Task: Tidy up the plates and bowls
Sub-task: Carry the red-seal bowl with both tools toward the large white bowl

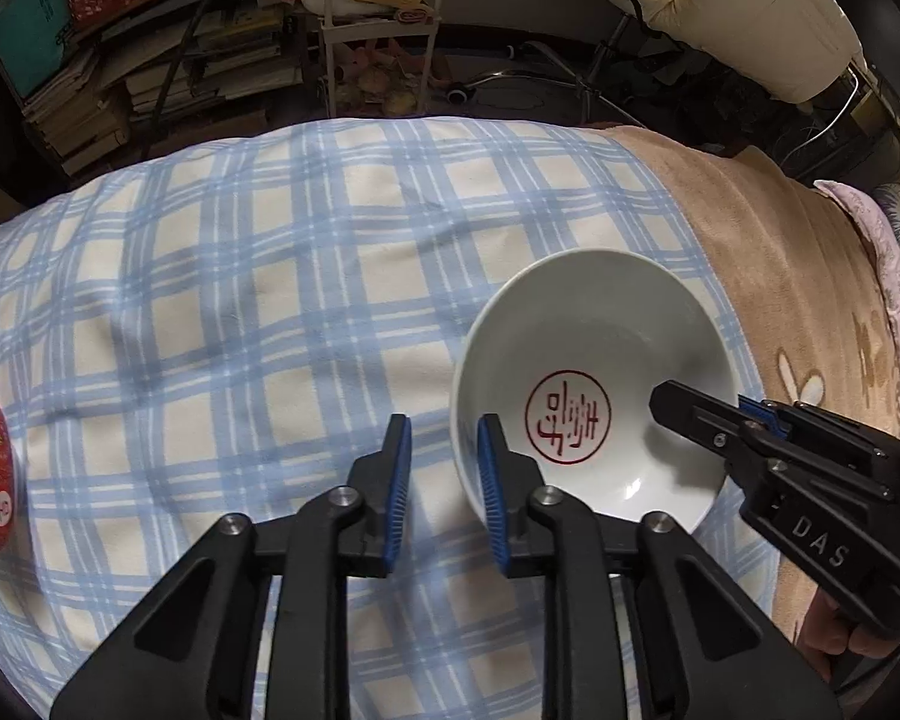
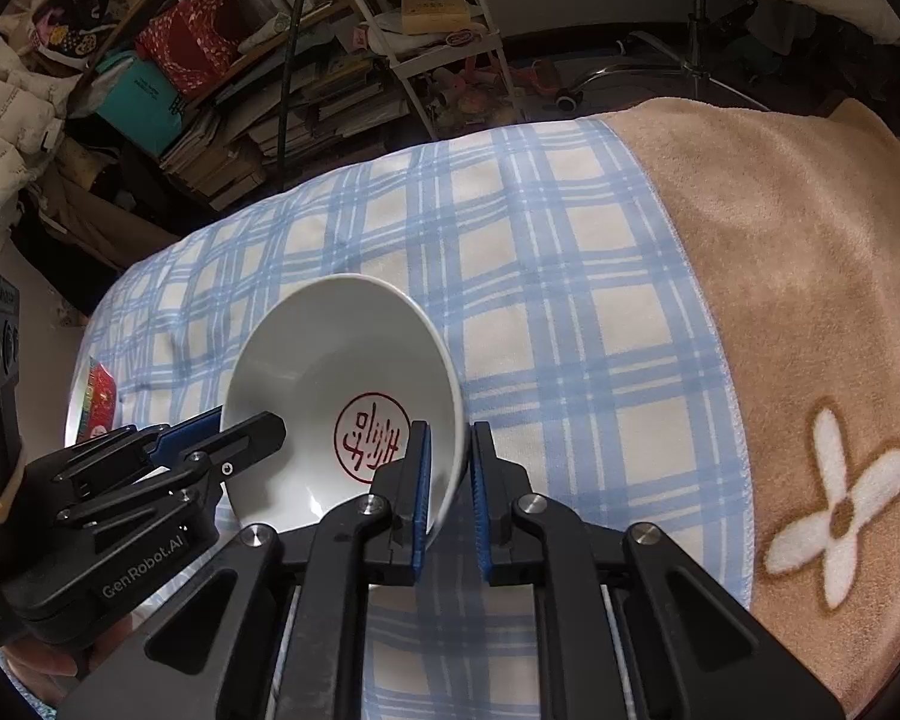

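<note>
This is a lived-in room of a home: a bed with a blue checked blanket [image 1: 240, 300] and a beige fleece [image 2: 810, 240], crowded shelves with books [image 1: 168, 66], and a padded coat [image 1: 750, 6] hanging.

Left wrist view looks steeply down along its own fingers [image 1: 417, 480] from close above the checked cloth [image 1: 210, 312], with the white bowl [image 1: 594, 384] at lower right of frame and cluttered shelves [image 1: 150, 60] along the top. Right wrist view is likewise close and steeply downward, with the same bowl [image 2: 342, 402] at lower left of centre and a tan blanket [image 2: 798, 276] filling the right. Both share the bowl, cloth, shelves, and each other's gripper at the frame edge.
</note>
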Demonstrator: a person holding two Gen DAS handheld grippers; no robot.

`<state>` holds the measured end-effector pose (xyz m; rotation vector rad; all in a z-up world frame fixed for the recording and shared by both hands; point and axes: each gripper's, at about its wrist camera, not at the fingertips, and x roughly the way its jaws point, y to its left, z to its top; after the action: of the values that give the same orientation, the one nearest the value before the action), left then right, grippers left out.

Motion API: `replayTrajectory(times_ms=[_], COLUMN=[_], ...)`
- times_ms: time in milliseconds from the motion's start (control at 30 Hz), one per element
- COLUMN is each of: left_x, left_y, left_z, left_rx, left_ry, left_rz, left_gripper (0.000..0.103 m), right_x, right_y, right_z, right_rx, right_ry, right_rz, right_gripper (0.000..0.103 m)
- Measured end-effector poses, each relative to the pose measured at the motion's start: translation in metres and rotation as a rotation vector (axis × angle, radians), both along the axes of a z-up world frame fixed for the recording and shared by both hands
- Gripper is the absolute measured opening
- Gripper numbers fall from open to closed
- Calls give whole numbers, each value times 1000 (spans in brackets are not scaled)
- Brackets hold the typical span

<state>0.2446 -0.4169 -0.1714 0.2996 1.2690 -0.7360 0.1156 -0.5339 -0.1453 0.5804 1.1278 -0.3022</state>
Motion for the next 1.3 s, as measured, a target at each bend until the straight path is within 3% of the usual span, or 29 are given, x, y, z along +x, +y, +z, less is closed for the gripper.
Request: replayTrajectory(times_ms=[67,533,833,1300], left_x=[-1,-21,-41,-85], left_y=[-3,13,58,134], left_z=[-1,39,76,99], left_rx=[-15,19,13,9], left_ry=[20,-37,-90,-137], left_rz=[0,-2,52,113], left_gripper=[7,6,7,7], right_x=[0,-24,-32,-59], right_y=[4,19,57,128], right_z=[0,19,49,69], right_rx=[-30,9,0,-4], right_ry=[17,-28,-64,-83], right_rz=[19,-26,16,64], right_gripper=[11,9,10,10])
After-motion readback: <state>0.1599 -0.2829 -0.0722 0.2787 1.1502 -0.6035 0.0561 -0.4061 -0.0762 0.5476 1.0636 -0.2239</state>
